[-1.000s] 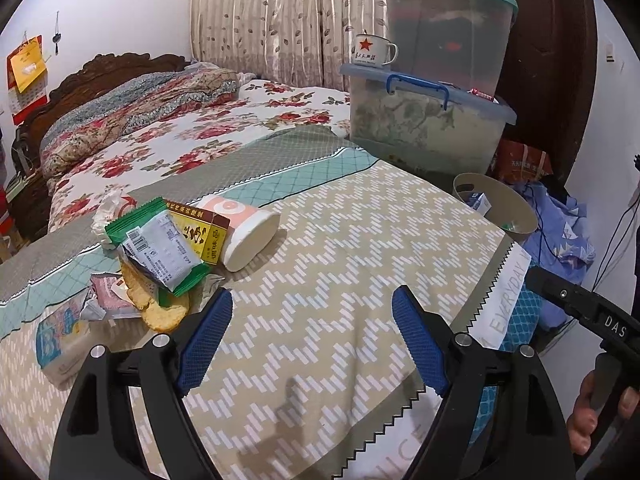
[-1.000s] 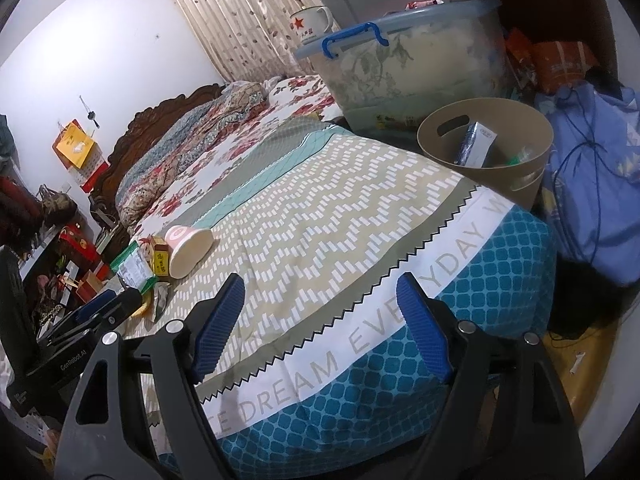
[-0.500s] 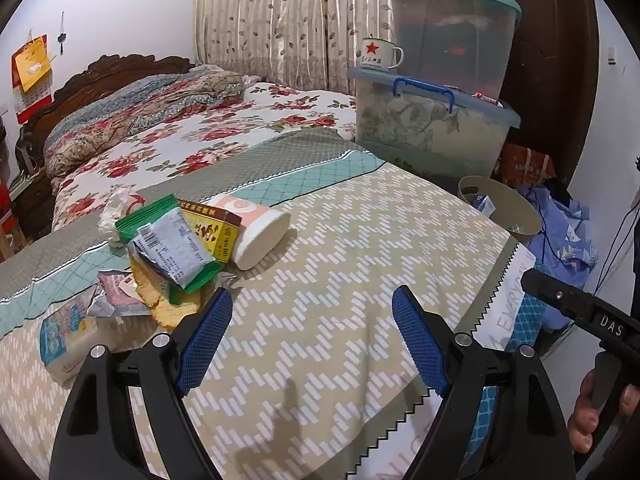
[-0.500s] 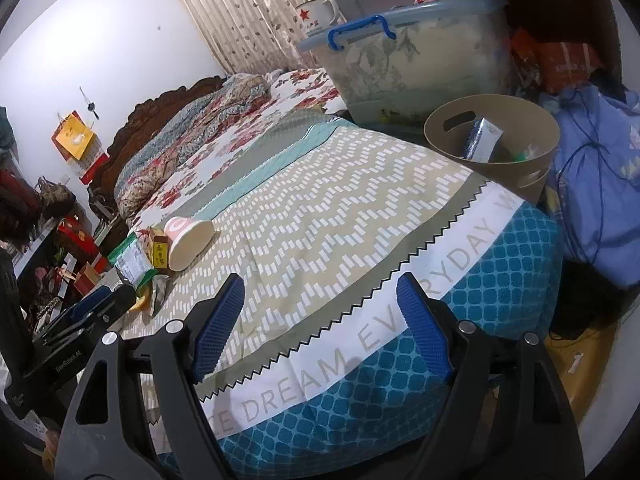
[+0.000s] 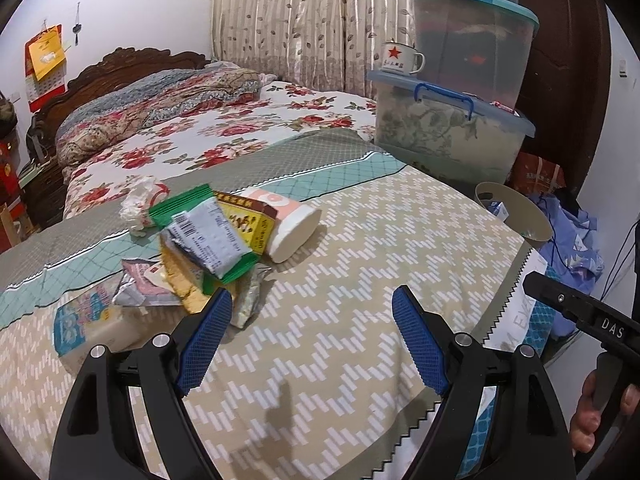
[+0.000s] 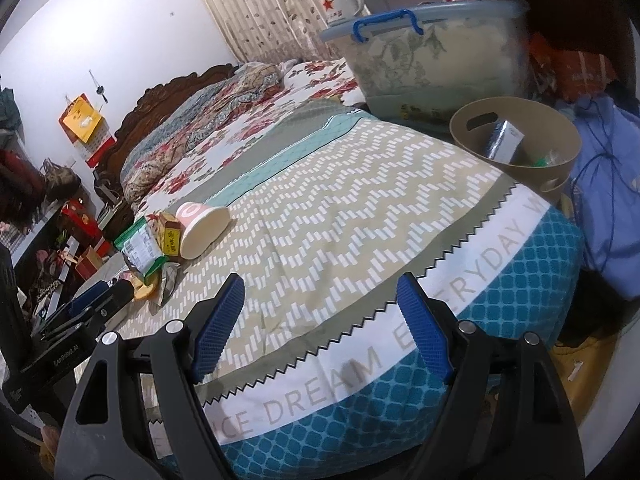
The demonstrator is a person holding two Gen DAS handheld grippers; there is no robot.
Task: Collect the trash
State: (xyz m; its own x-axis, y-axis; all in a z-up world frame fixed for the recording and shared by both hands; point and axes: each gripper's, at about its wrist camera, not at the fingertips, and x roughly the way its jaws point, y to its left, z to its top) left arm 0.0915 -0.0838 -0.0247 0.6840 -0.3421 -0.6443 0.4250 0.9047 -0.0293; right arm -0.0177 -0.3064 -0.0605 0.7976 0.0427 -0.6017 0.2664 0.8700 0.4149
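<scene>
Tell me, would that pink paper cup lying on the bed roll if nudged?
Probably: the pink paper cup lies on its side, so its round wall could roll, likely curving since it tapers. It looks light and crushable. The soft bedspread might slow it.

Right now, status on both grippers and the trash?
Left gripper open, empty. Right gripper open, empty. Pile of crumpled snack wrappers on bed, untouched. Round beige bin unobstructed.

Open zigzag blanket (image 5: 360, 280) toward the trash pile (image 5: 208, 240); stacked bins (image 5: 452, 128) beyond the bed's far edge
</scene>
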